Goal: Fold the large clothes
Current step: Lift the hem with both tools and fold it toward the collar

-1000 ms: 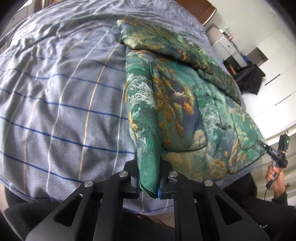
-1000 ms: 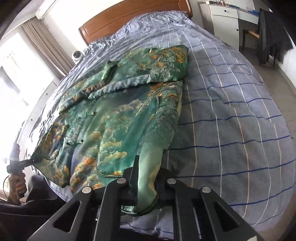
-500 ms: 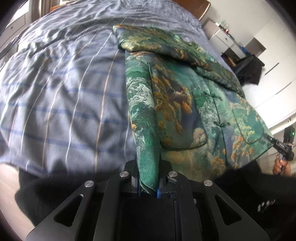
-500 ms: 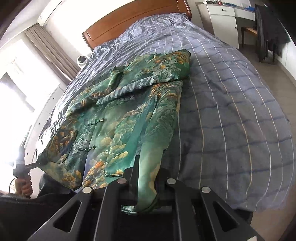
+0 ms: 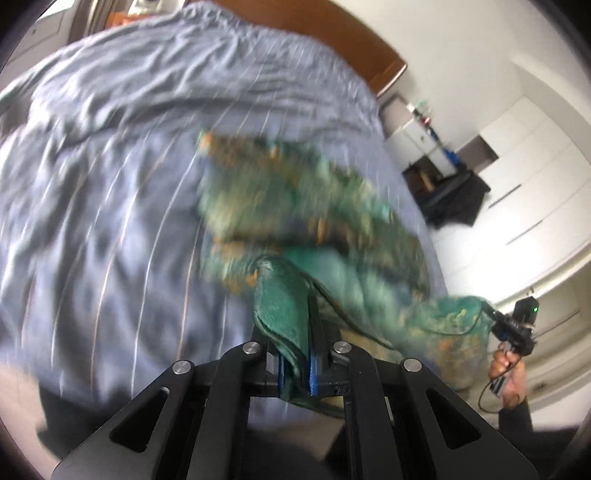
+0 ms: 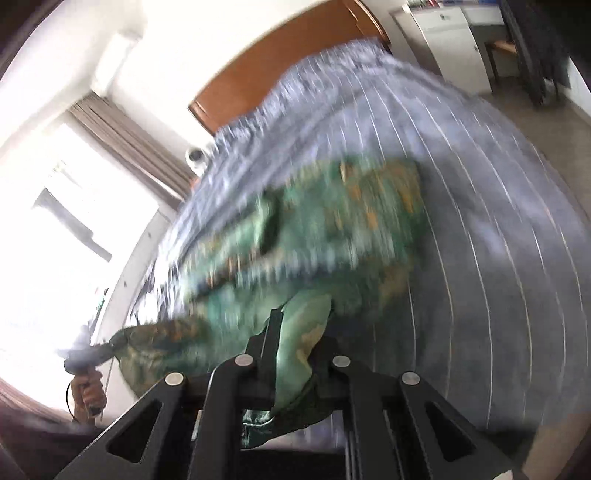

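A green garment with a gold and blue landscape print (image 5: 295, 206) (image 6: 332, 229) lies on the striped grey-blue bed cover (image 5: 110, 203) (image 6: 498, 258). Its near hem is lifted off the bed. My left gripper (image 5: 295, 325) is shut on one hem corner, and the cloth bunches between its jaws. My right gripper (image 6: 299, 332) is shut on the other hem corner. Each wrist view shows the other gripper (image 5: 513, 328) (image 6: 85, 354) at the picture's edge, pinching its far corner of the hem. Both views are motion-blurred.
A wooden headboard (image 5: 332, 33) (image 6: 280, 66) stands at the far end of the bed. White cabinets (image 5: 421, 136) and a dark cloth over a chair (image 5: 458, 199) are on the right side. A curtained bright window (image 6: 74, 221) is on the left.
Both grippers have risen and tipped toward the headboard, lifting the garment's near hem off the bed so it sags between them. The views have gone blurred.
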`<action>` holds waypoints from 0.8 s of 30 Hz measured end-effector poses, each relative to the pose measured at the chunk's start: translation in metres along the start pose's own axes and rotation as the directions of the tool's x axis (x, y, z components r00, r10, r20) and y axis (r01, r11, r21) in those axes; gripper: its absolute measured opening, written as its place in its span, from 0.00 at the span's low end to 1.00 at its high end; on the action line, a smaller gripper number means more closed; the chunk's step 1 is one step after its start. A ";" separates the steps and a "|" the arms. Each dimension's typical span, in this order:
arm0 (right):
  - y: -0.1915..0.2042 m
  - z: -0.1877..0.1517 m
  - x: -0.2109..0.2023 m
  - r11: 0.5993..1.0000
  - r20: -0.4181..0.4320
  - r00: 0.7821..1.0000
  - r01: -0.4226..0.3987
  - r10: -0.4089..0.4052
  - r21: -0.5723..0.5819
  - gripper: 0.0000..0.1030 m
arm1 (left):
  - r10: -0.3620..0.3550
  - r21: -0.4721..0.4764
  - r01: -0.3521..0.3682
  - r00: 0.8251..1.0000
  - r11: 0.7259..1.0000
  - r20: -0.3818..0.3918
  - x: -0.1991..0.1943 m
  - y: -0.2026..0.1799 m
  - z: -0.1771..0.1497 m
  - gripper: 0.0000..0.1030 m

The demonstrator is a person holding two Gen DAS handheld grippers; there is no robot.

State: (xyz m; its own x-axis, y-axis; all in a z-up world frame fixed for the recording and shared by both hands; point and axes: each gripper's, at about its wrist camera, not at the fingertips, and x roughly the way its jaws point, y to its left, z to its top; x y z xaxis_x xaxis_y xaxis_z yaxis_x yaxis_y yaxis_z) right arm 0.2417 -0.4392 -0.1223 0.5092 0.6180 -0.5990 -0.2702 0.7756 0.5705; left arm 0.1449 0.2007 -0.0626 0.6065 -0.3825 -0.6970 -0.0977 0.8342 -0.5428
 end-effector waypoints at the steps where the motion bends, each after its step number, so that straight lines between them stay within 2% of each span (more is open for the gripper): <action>1: -0.002 0.016 0.009 1.000 0.016 1.000 -0.001 0.001 0.000 0.11 | 0.023 0.008 -0.023 1.000 1.000 0.014 0.012 -0.003 0.019 0.07; 5: -0.019 0.081 0.065 0.999 0.048 0.999 0.024 -0.025 0.035 0.11 | 0.089 -0.015 -0.089 0.996 0.996 0.007 0.067 -0.001 0.077 0.07; 7: -0.033 0.106 0.101 0.995 0.040 0.996 0.074 -0.077 0.066 0.11 | 0.159 -0.010 -0.159 0.987 0.987 -0.006 0.102 0.003 0.104 0.07; 8: -0.035 0.110 0.111 0.994 0.027 0.996 0.078 -0.080 0.078 0.11 | 0.174 -0.007 -0.174 0.985 0.985 -0.013 0.110 0.006 0.107 0.07; 11: -0.054 0.120 0.150 0.982 0.005 0.987 0.157 -0.159 0.108 0.11 | 0.217 -0.002 -0.217 0.975 0.976 -0.045 0.149 0.016 0.122 0.11; 14: -0.070 0.116 0.168 0.973 0.003 0.986 0.165 -0.167 0.163 0.12 | 0.224 0.009 -0.224 0.970 0.974 -0.095 0.170 0.023 0.126 0.20; 17: -0.086 0.114 0.175 0.964 -0.014 0.994 0.107 -0.107 0.244 0.25 | 0.165 -0.003 -0.167 0.977 0.986 -0.137 0.168 0.026 0.130 0.33; 18: -0.092 0.114 0.175 0.957 -0.018 0.998 0.065 -0.062 0.284 0.35 | 0.137 -0.007 -0.139 0.982 0.990 -0.133 0.162 0.026 0.131 0.44; 19: -0.096 0.116 0.173 0.948 -0.013 1.000 0.021 -0.018 0.318 0.46 | 0.109 -0.004 -0.110 0.987 0.994 -0.115 0.153 0.026 0.133 0.67; 20: -0.102 0.117 0.168 0.927 0.010 0.999 -0.052 0.053 0.372 0.49 | 0.114 0.013 -0.113 0.990 0.994 -0.078 0.141 0.025 0.135 0.80; 21: -0.106 0.118 0.162 0.901 0.041 0.994 -0.112 0.105 0.419 0.58 | 0.127 0.027 -0.126 0.991 0.992 -0.047 0.135 0.024 0.137 0.96; 22: -0.107 0.119 0.156 0.879 0.066 0.989 -0.150 0.135 0.453 0.67 | 0.134 0.049 -0.134 0.991 0.990 -0.006 0.125 0.025 0.137 0.97; 24: -0.110 0.122 0.144 0.843 0.111 0.976 -0.219 0.189 0.491 0.72 | 0.113 0.083 -0.113 0.994 0.990 -0.003 0.116 0.029 0.135 0.97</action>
State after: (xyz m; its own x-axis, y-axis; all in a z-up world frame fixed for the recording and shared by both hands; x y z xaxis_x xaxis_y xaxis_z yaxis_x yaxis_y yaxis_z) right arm 0.4449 -0.4513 -0.2026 0.5364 0.7353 -0.4143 0.0621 0.4551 0.8883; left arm 0.3188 0.2340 -0.0958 0.5890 -0.2867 -0.7556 -0.0993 0.9022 -0.4197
